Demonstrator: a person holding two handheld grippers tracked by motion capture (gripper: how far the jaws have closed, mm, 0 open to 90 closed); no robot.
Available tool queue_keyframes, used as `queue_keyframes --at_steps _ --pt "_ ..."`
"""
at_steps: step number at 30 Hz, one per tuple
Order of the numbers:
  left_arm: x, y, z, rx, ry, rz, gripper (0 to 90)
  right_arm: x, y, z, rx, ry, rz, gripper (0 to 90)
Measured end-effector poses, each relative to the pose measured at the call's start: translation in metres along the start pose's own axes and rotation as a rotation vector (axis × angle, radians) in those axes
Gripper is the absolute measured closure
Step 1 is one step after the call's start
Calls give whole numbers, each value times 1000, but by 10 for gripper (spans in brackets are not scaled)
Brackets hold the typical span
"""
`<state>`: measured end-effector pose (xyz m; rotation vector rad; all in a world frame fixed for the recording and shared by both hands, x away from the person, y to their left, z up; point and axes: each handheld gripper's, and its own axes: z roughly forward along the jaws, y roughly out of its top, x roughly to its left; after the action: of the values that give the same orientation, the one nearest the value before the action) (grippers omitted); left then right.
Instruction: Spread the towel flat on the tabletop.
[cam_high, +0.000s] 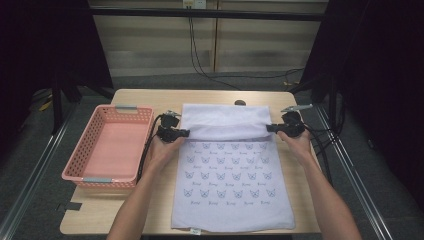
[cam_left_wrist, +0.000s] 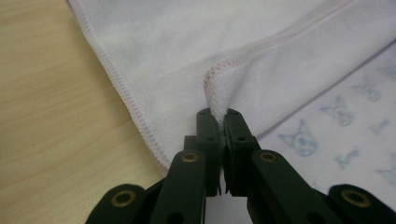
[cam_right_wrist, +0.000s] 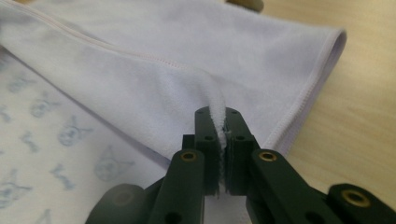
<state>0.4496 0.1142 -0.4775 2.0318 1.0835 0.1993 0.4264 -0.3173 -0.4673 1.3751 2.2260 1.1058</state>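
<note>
Jaws of the left gripper (cam_left_wrist: 218, 122) were pressed together on a hemmed corner of the towel (cam_high: 227, 172), and the right gripper (cam_right_wrist: 218, 122) pinched the opposite corner the same way. Between them the far edge of the towel was lifted and carried partway toward the person, its plain underside showing as a band over the printed face. That band lay about a third of the way down from the tabletop's far edge, so the fold looked begun but not finished: the held corners had yet to reach the near hem at the tabletop's near edge. The basket (cam_high: 107, 145) sat empty along the tabletop's left edge, just beside the towel
</note>
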Motion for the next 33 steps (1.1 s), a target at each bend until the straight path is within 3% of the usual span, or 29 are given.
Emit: queue_keyframes --at_steps 2,4,6,7,8,12,15,23,27,29,33 --pt "-2 5 -12 -27 -10 3 868 2 6 -12 -36 4 -5 872" --pt "-7 12 -27 -45 -26 38 868 3 13 -25 -74 16 -10 872" --pt "-11 15 -35 -60 -41 54 869 6 21 -41 -90 -20 -39 872" --pt "-19 20 -52 -98 -58 76 869 6 23 -47 -100 -16 -42 873" --pt "-19 20 -52 -98 -58 76 869 6 23 -47 -100 -16 -42 873" --pt "-29 26 -83 -169 -86 103 869 17 33 -77 -147 8 -72 873" --pt "-39 30 -106 -234 -87 137 869 23 35 -94 -187 9 -87 873" --pt "-58 46 -153 -320 -97 182 869 41 44 -138 -293 29 -109 874" --pt "-68 38 -175 -384 -120 199 870 58 42 -157 -349 47 -129 874" --pt "-72 29 -178 -374 -125 211 869 65 34 -163 -344 54 -154 874" --pt "-78 8 -183 -354 -182 185 869 74 12 -171 -334 60 -158 875"
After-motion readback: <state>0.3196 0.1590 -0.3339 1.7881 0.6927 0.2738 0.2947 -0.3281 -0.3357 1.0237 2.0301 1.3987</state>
